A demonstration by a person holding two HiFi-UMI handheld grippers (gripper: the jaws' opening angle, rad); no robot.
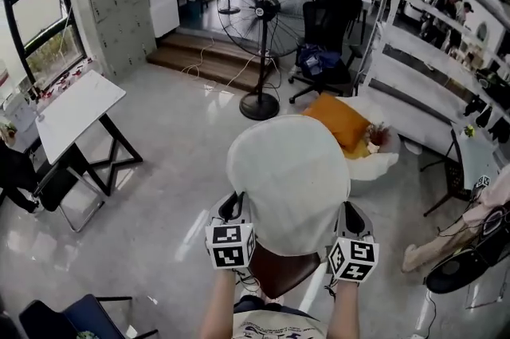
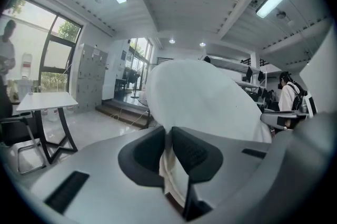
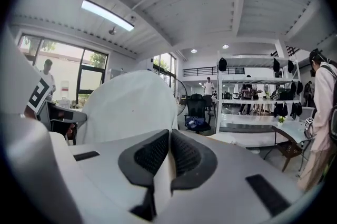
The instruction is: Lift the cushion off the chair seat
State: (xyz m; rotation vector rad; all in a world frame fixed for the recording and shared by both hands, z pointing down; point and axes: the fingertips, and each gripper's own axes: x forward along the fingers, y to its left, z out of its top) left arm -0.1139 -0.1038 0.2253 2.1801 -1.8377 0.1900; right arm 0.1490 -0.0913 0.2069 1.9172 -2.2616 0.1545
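We hold the cushion (image 1: 288, 182) by its near edge, the left gripper (image 2: 169, 152) clamped narrow on a fold of the white cover at one side and the right gripper (image 3: 169, 157) nearly flat on the cover at the other. The cushion stretches forward from both pairs of jaws, shared evenly between our hands, above the brown chair seat (image 1: 279, 272) and seemingly clear of it

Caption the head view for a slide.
A white cushion held by left gripper and right gripper above brown chair seat.
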